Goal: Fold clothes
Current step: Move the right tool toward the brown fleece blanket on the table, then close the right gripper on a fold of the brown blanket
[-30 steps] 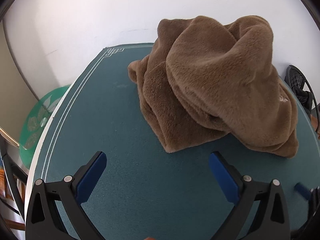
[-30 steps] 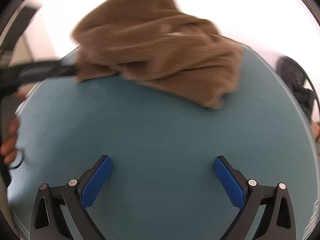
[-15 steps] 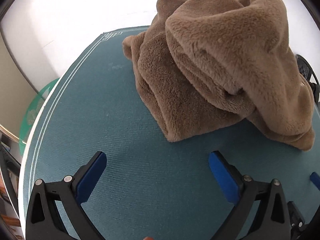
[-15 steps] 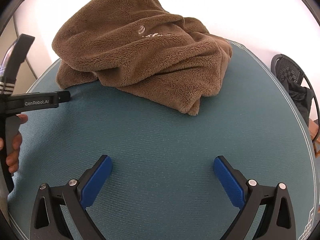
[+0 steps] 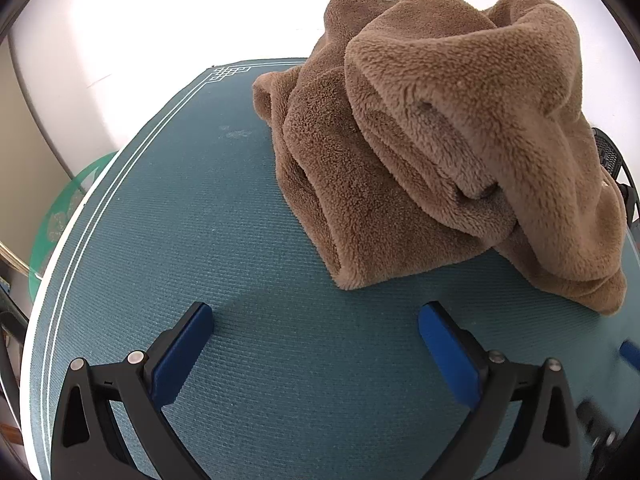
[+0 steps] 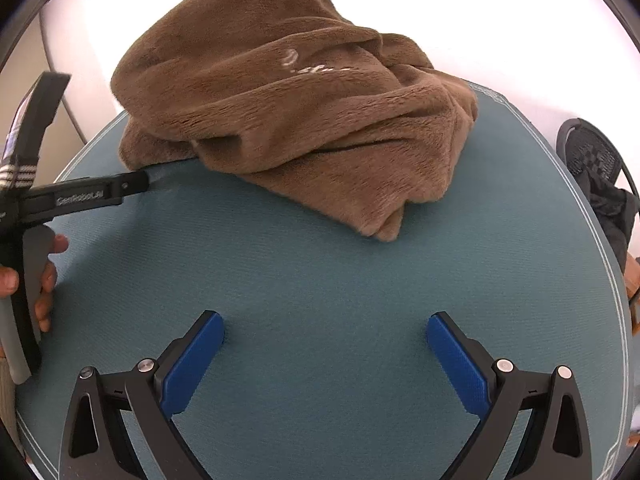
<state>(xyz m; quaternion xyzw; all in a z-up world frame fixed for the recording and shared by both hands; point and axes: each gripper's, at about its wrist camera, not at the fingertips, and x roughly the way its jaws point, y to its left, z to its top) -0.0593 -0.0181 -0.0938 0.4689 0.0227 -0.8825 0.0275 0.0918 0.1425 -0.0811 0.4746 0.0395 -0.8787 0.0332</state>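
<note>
A brown fleece garment [image 5: 432, 140] lies in a crumpled heap on the teal mat [image 5: 224, 220]. In the right wrist view the same heap [image 6: 288, 112] fills the upper middle, with pale embroidery on top. My left gripper [image 5: 316, 316] is open just short of the heap's near corner, nothing between its blue pads. My right gripper [image 6: 326, 320] is open too, a short way before the heap's near fold. The left tool [image 6: 88, 192] shows at the left of the right wrist view, held by a hand [image 6: 44, 280].
The mat [image 6: 520, 220] has a white border line and ends near the table edge at left. A green round stool [image 5: 64, 208] stands below left. A black mesh chair [image 6: 596, 160] with dark cloth is at right. A white wall is behind.
Both grippers have moved closer to the heap, which now looms larger in both views. Both stay open; the garment has not shifted.
</note>
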